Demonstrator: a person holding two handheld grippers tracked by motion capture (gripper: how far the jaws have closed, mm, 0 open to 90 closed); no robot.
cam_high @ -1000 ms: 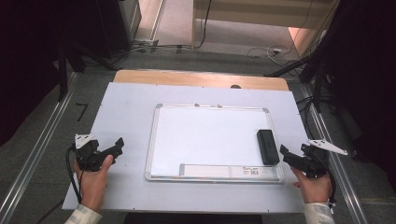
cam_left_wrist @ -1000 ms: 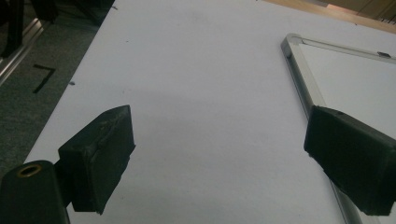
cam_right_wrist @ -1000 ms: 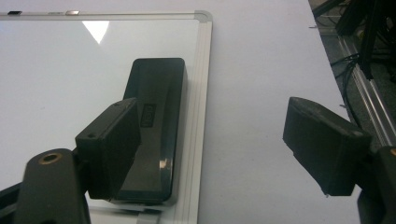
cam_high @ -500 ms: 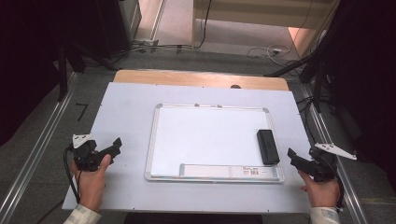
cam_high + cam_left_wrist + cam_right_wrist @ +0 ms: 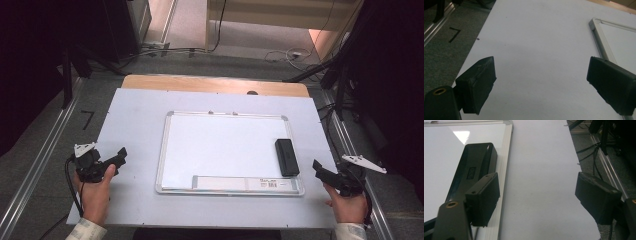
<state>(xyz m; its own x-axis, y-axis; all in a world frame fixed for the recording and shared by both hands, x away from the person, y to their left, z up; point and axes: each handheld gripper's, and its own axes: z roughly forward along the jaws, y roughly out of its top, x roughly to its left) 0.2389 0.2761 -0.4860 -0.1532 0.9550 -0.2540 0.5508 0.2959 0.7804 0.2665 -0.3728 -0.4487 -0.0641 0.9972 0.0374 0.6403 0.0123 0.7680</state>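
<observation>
While drifting outward off the desk's point(image 5: 140, 115) right edge, right tool point(image 5: 325, 176) now clear of the eraser point(image 5: 286, 156), jaws released, nothing held. Left tool point(image 5: 116, 159) parked, also spread wide. Eraser just ahead-left of the right tool, lying on the whiteboard point(image 5: 220, 145); right gripper view catches its embossed label.

White-topped table point(image 5: 135, 120) with a framed whiteboard point(image 5: 220, 150) flat at its centre
</observation>
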